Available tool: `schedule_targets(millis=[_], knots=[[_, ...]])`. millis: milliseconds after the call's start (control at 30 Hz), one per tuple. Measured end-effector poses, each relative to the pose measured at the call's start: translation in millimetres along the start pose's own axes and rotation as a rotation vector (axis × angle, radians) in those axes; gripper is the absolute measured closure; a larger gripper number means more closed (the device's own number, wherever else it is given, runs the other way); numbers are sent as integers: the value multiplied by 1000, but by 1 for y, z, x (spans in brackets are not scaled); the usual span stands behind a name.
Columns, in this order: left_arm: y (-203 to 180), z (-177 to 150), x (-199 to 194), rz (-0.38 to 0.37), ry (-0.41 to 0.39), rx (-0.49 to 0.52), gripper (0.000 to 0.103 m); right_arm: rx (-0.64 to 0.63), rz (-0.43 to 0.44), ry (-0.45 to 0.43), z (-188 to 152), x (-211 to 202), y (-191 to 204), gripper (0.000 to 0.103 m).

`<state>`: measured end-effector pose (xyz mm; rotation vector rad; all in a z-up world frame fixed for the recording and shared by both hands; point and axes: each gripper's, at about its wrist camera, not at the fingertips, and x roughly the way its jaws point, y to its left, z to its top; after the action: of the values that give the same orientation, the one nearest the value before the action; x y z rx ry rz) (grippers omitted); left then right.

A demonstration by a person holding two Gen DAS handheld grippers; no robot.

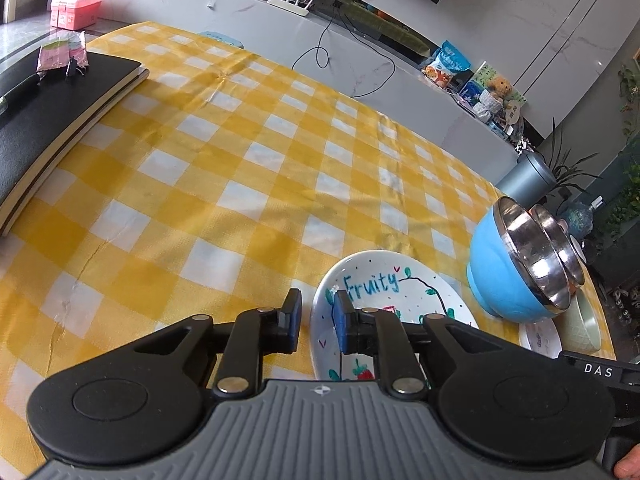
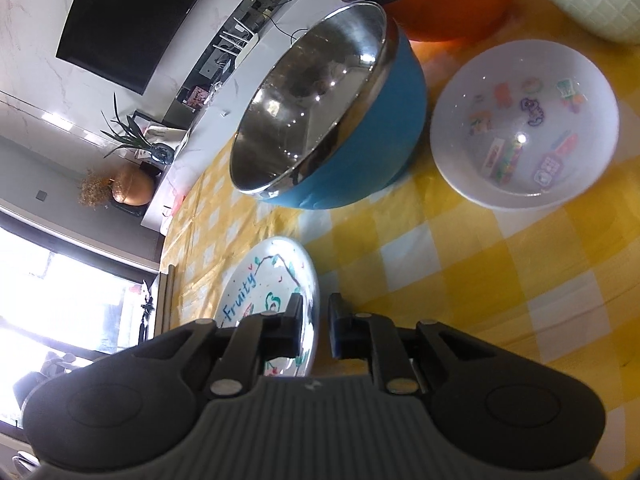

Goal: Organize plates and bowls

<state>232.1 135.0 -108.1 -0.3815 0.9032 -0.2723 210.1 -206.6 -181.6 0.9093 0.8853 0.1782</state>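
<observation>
- Yellow-and-white checked tablecloth (image 1: 240, 184) over a table in a living room, with a marble counter behind.
- "Fruity" plate (image 1: 400, 292): white, hand-painted with blue lettering, green leaves and a red berry. It lies flat at lower centre of the left wrist view.
- Left gripper (image 1: 318, 318): jaws slightly apart, straddling the plate's left rim, pads apparently not pressing.
- Right gripper (image 2: 314, 326): jaws likewise narrowly apart over the opposite rim, probably to steady the plate from both sides.
- Blue bowl (image 1: 492, 280): steel-lined, just right of the plate.
- Sticker bowl (image 2: 524, 128): white, upper right, awaiting sorting.
</observation>
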Motion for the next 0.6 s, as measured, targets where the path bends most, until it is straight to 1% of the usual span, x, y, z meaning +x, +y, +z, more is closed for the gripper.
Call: schedule_targets(millis=[167, 267, 400, 600], knots=[[4, -1, -1, -30, 14, -41, 85, 29, 23, 8, 0, -2, -7, 90], [0, -1, 0, -23, 19, -38, 85, 29, 22, 15, 0, -1, -7, 94], [1, -2, -1, -12, 6, -47, 90, 34, 11, 9, 0, 1, -1, 98], [-3, -5, -9, -10, -8, -45, 91, 17, 24, -2, 4, -4, 3, 98]])
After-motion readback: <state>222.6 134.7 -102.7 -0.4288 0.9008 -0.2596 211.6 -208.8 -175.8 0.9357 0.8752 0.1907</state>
